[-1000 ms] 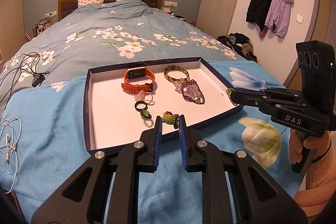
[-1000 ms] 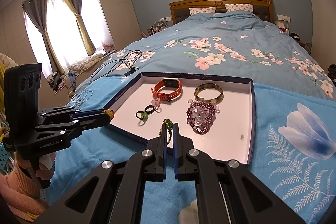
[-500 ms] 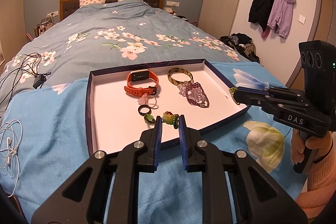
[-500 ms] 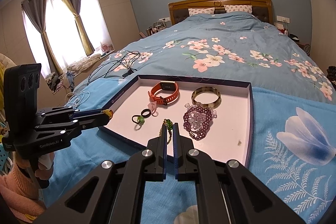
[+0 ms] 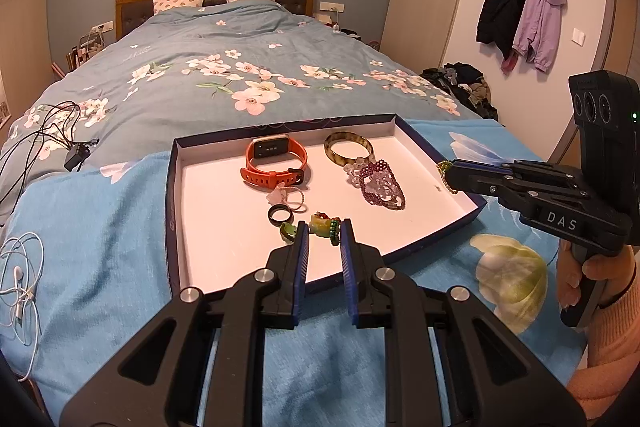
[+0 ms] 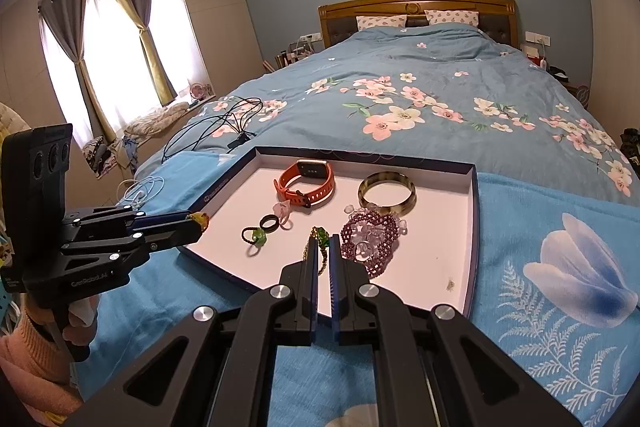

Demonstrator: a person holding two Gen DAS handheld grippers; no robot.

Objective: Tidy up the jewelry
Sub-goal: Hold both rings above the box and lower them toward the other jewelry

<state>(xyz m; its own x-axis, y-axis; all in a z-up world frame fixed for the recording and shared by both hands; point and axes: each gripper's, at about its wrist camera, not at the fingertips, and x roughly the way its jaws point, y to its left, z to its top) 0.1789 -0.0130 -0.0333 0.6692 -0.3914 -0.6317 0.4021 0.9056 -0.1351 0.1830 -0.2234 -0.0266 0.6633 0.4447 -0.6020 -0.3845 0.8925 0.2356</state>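
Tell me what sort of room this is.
A bedroom, almost certainly: a large bed with a wooden headboard and pillows, curtained windows, and coats hung on wall hooks. The jewelry tray sits on the bedspread.

The shallow dark-blue cardboard tray [image 5: 173,211] has a matt white paper floor. On it the orange watch with a rubbery strap [image 5: 276,163] shows a glossy dark face, and the mottled olive bangle [image 5: 348,147] looks polished and smooth (resin or stone, hard to tell). The heap of purple and clear glassy beads [image 5: 380,185] glints, as does the smooth black ring [image 5: 280,215]. Under the tray lies soft, slightly wrinkled blue floral cloth bedding [image 6: 440,99]. The varnished brown wooden headboard [image 6: 416,5] shines. Both grippers are matt black plastic with bare metal bolts and ribbed blue pads [image 5: 301,267].
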